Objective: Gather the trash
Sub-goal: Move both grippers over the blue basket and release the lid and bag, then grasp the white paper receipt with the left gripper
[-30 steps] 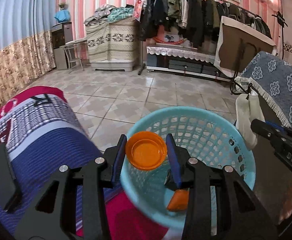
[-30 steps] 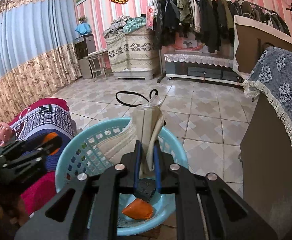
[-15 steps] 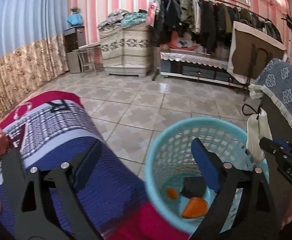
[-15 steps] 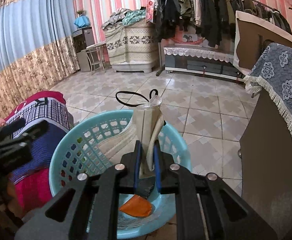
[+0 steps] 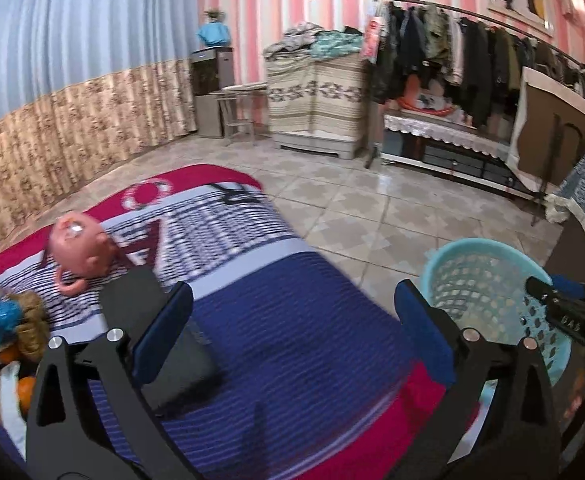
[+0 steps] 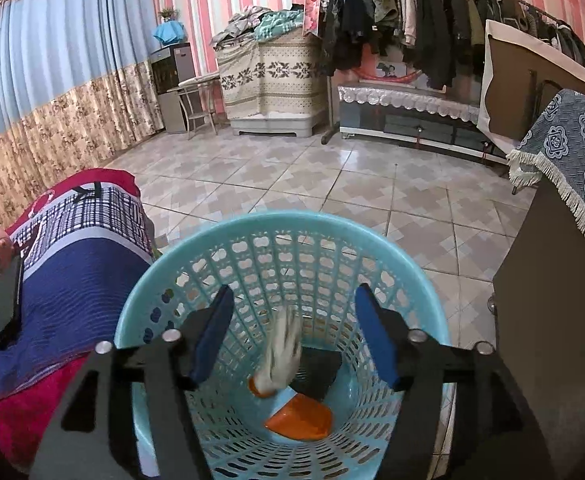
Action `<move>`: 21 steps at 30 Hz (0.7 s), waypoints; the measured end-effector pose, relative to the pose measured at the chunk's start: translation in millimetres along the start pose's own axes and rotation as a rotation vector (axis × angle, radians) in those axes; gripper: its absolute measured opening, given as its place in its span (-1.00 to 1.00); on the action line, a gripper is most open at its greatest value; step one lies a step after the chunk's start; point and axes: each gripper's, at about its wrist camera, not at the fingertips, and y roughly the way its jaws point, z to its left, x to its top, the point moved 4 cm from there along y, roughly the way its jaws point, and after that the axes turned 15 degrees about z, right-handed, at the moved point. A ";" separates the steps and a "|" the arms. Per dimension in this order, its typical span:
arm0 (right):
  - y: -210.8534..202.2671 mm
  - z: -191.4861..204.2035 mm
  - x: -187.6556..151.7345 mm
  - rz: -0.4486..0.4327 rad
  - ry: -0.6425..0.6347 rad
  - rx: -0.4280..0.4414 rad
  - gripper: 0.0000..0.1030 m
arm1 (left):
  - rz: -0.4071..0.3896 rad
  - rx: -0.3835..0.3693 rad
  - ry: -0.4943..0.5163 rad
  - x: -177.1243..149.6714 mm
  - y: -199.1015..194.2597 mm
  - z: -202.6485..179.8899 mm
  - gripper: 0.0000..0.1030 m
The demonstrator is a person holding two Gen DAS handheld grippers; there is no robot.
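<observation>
While both grippers stand apart and empty, the trash lies in the basket.

Over the teal basket [image 6: 404, 264] the right gripper [image 6: 292, 340] has just been opening, nothing between its fingers [image 6: 212, 336]; a blurred whitish mask [image 6: 282, 350] sits inside above orange pieces [image 6: 300, 420]. The left gripper [image 5: 292, 336], jaws just widened with nothing between them, hangs over the striped bed cover [image 5: 292, 320], with a dark flat object [image 5: 176, 368] under its left finger and a pink toy [image 5: 80, 248] beyond.

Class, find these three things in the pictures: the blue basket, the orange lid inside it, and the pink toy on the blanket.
blue basket [image 6: 276, 220], right wrist view, on the far rim.
orange lid [image 6: 300, 420], right wrist view, on its middle, at the basket's bottom.
pink toy [image 5: 78, 248], left wrist view, on its round head.
</observation>
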 end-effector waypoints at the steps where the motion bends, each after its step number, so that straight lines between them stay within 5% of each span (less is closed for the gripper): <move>1: -1.8 1.0 -0.1 -0.002 0.000 0.000 0.39 | 0.001 0.008 -0.014 -1.0 -3.7 10.8 0.89; 6: -18.3 6.0 1.2 -0.049 -0.002 -0.043 0.75 | -0.014 0.045 -0.070 -6.8 -23.5 54.2 0.89; 21: -45.0 59.5 -2.2 -0.100 -0.071 -0.008 0.81 | -0.015 0.179 -0.179 -58.9 -72.7 164.2 0.89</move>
